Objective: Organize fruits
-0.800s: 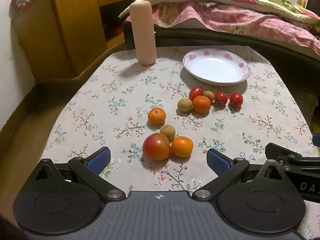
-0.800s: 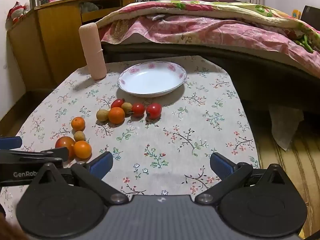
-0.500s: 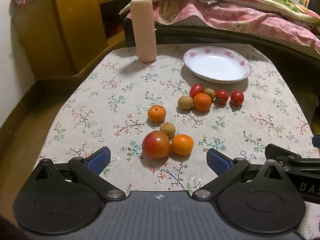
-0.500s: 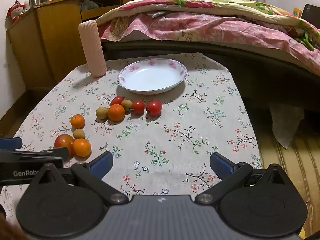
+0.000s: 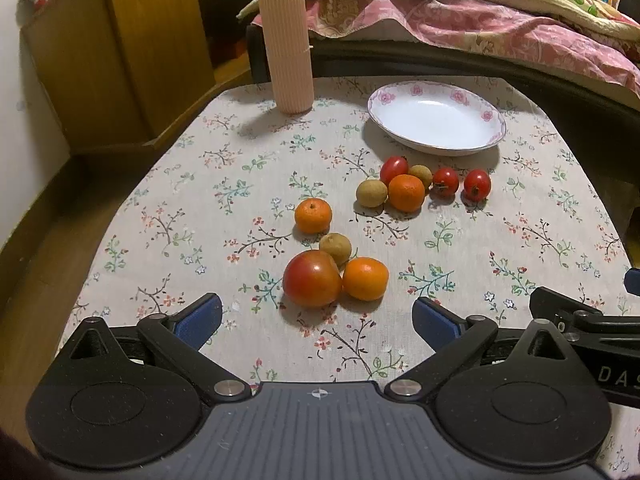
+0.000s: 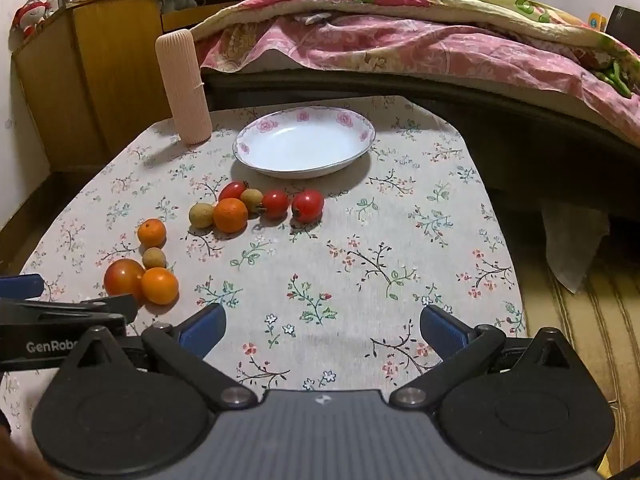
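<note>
A white plate with a pink flower rim (image 5: 496,114) (image 6: 366,124) stands empty at the back of the table. In front of it lie small red tomatoes (image 5: 477,185) (image 6: 307,205), an orange (image 5: 406,193) (image 6: 230,215) and brown longans (image 5: 371,193). Nearer sit another orange (image 5: 313,215), a longan (image 5: 335,248), a large tomato (image 5: 312,279) (image 6: 124,276) and an orange (image 5: 365,278) (image 6: 160,285). My left gripper (image 5: 316,322) is open just short of the large tomato. My right gripper (image 6: 322,326) is open over bare cloth.
A tall ribbed pink cylinder (image 5: 286,50) (image 6: 184,88) stands at the back left of the floral tablecloth (image 5: 200,208). A wooden cabinet (image 5: 132,52) is to the left and a bed with a pink quilt (image 6: 400,44) lies behind the table.
Both views have crept forward a little, so the fruit and plate sit slightly closer. Both grippers stay open and no fruit has moved.
</note>
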The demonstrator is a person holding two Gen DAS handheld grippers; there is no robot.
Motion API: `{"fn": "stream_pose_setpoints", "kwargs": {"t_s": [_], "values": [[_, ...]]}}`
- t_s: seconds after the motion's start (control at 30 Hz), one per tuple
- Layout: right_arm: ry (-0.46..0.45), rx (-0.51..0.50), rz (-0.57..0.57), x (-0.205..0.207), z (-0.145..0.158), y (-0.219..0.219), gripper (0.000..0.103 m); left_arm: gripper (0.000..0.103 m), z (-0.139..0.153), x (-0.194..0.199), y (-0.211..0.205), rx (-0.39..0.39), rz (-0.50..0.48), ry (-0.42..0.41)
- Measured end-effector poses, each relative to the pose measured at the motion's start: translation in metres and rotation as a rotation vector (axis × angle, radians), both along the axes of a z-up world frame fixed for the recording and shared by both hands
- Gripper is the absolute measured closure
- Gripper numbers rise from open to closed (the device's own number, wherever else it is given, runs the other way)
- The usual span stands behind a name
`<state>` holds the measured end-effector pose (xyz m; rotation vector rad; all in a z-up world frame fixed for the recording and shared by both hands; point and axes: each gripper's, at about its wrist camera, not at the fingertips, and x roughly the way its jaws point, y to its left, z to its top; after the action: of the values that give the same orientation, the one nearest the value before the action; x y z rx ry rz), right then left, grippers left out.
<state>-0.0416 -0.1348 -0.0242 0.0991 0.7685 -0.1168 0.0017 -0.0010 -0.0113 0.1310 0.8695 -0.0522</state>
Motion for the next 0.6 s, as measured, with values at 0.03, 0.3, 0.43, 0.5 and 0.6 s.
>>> {"fn": "stream_pose_setpoints", "kwargs": {"t_s": [0.03, 0.3, 0.43, 0.5, 0.6], "values": [[0.0, 0.001, 0.0, -0.0001, -0.0005, -0.0004, 0.0, 0.001, 0.0, 0.0, 0.0001, -0.001, 0.0, 0.0], [0.007, 0.004, -0.002, 0.0004, -0.0017, -0.0016, 0.0, 0.0, -0.0013, 0.0012, 0.0, -0.002, -0.003, 0.01], [0.012, -0.002, -0.003, 0.0021, -0.0022, -0.0004, 0.0, 0.0, -0.0026, 0.001, -0.0006, 0.003, -0.008, 0.016], [0.013, -0.009, -0.006, 0.0029, -0.0026, -0.0005, 0.0, 0.0, -0.0027, 0.0005, -0.0005, 0.003, -0.012, 0.017], [0.016, -0.013, -0.013, 0.0039, -0.0039, -0.0021, 0.0, 0.001, -0.0032, 0.0004, -0.0009, 0.005, -0.017, 0.02]]}}
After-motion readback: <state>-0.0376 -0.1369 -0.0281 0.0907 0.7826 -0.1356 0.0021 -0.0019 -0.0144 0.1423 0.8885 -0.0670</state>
